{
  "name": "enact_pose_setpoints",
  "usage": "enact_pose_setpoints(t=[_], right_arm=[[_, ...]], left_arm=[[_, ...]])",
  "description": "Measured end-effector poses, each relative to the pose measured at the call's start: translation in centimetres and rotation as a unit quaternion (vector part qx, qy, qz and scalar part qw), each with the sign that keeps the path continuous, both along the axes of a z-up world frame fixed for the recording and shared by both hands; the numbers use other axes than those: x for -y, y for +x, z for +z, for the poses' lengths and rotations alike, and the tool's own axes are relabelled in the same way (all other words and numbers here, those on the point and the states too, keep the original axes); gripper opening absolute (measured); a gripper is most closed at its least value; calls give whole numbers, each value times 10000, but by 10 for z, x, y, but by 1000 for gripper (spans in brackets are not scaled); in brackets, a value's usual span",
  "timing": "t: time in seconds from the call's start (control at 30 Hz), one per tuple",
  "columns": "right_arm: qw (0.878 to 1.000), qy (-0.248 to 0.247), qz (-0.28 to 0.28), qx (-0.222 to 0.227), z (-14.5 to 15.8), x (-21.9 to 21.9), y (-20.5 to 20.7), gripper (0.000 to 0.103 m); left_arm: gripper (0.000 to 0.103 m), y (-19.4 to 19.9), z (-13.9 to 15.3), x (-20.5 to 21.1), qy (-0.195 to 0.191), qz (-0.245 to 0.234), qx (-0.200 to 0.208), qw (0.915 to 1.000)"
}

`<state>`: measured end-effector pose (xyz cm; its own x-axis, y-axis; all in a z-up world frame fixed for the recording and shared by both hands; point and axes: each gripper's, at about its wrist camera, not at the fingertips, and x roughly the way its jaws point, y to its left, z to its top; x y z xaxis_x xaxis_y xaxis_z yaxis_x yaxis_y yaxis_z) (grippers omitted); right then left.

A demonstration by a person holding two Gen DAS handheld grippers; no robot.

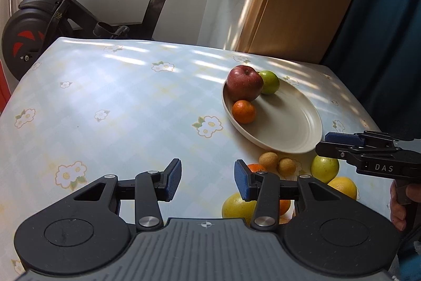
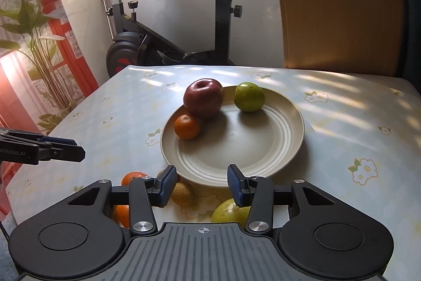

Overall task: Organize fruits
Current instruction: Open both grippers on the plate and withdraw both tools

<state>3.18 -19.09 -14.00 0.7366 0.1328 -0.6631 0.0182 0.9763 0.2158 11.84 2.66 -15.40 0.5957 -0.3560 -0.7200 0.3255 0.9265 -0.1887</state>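
Two hand-held grippers, left [image 1: 208, 182] & right [image 2: 202, 185], jaws apart, nothing btwn them, low in frame; loose fruits [image 1: 325, 168] on bench [image 1: 105, 96] just beyond; farther, mid-frame, plate [image 2: 263, 149] w/ orange [image 2: 187, 126], apple [image 2: 203, 98], green fruit [image 2: 249, 97]

Loose fruit [image 2: 184, 192] is crowding the table's [image 2: 342, 123] near edge before the plate [image 2: 236, 149]; the plate's near and right parts are lying open, three fruits [image 2: 204, 99] filling its far left
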Motion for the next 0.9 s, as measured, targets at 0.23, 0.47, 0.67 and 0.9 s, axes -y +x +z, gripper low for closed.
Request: enact_pose_setpoints(t=[0.23,0.47,0.67,0.9], right_arm=[[9996,-110,-254,-10,-2,11,-23,41],[9988,-50,-479,-14,-1,19,-49,41],[9989,-128,-442,-62,3,16,-58,41],[9992,-99,-397,-37,3,12,-59,41]], left_arm=[[47,-5,0,7,12,-42,52,10000],[47,-12,-3,15,-91,-90,32,9999],[47,-19,-5,17,-95,-97,7,9999],[47,-20,2,2,-138,133,49,9998]])
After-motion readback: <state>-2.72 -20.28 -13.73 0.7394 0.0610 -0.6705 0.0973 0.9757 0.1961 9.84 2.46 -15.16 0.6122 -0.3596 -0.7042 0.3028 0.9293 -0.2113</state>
